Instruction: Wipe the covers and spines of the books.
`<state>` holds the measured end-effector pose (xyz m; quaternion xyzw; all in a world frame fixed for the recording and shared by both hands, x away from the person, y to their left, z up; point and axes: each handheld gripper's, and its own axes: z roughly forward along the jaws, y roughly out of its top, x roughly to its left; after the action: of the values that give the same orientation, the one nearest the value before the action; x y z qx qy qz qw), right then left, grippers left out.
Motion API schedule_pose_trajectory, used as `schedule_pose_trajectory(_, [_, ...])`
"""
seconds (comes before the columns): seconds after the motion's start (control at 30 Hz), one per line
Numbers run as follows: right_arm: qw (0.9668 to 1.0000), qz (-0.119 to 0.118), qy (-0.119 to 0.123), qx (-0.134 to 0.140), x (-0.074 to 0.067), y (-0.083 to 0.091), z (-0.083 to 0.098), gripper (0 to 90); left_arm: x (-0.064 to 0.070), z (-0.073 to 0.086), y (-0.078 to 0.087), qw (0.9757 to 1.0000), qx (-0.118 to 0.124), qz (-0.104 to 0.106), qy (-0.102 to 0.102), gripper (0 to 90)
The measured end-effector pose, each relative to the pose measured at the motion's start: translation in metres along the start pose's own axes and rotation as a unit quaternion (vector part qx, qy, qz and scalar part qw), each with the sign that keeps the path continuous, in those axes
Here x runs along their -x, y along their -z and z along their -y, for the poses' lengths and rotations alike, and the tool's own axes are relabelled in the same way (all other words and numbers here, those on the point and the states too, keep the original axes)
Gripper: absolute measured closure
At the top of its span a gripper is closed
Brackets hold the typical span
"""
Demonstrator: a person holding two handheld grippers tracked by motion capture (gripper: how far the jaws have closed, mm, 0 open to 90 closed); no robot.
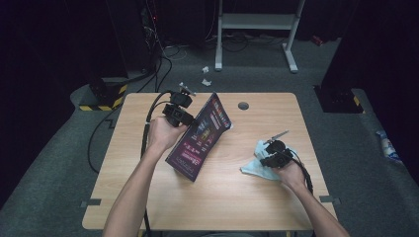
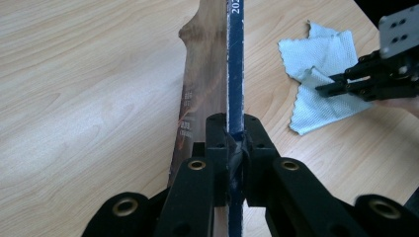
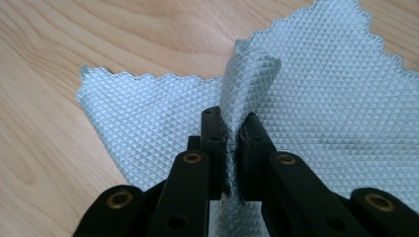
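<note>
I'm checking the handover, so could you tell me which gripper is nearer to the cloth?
Right. The right gripper is shut on a pinched fold of the cloth, while the left gripper is off to the side, clamped on the edge of the board.

dark booklet (image 1: 200, 136) tilted on edge, pale-blue cloth (image 3: 316, 98) pinched

A light wooden table (image 1: 148, 197) with a round grey cable port (image 1: 243, 105) near its far edge stands on grey carpet (image 1: 64, 163). Beyond it, a white metal frame (image 1: 257, 22) rests on long feet. Black curtains (image 1: 44, 39) close both sides, cables (image 1: 163, 64) trail far left beside a yellow-black striped base (image 1: 101, 98), and paper scraps (image 1: 205, 75) lie on the floor.
</note>
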<state>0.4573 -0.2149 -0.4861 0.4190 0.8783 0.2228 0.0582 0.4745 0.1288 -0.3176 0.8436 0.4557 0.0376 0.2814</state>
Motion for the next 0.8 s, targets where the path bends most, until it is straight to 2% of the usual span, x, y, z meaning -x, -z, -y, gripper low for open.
schedule_pose_trajectory(0.07, [0.9997, -0.012, -0.007, 0.019, -0.002, 0.004, -0.003, 83.9, 0.003, 0.0, -0.001, 1.0, -0.001, -0.002, -0.004, 84.0])
schedule_pose_trajectory(0.1, [0.9995, -0.017, 0.002, 0.027, -0.003, 0.007, -0.005, 83.8, 0.004, 0.0, -0.002, 1.0, -0.004, -0.001, -0.006, 84.0])
schedule_pose_trajectory(0.17, [0.9988, -0.025, 0.001, 0.042, -0.008, 0.013, -0.01, 83.9, 0.006, -0.001, -0.003, 1.0, -0.005, 0.001, -0.007, 84.0])
schedule_pose_trajectory(0.4, [0.9941, -0.036, 0.039, 0.095, -0.033, 0.035, -0.038, 83.9, 0.014, -0.004, -0.009, 0.9997, -0.016, 0.012, -0.014, 84.0])
schedule_pose_trajectory(0.57, [0.9919, -0.035, 0.065, 0.104, -0.048, 0.036, -0.058, 83.9, 0.021, -0.006, -0.013, 0.9993, -0.02, 0.018, -0.026, 84.0])
schedule_pose_trajectory(0.7, [0.9916, -0.033, 0.065, 0.107, -0.054, 0.032, -0.068, 83.9, 0.025, -0.007, -0.015, 0.9988, -0.024, 0.027, -0.034, 84.0])
schedule_pose_trajectory(0.8, [0.9918, -0.031, 0.059, 0.11, -0.054, 0.027, -0.073, 83.9, 0.029, -0.006, -0.016, 0.9984, -0.025, 0.028, -0.043, 84.0])
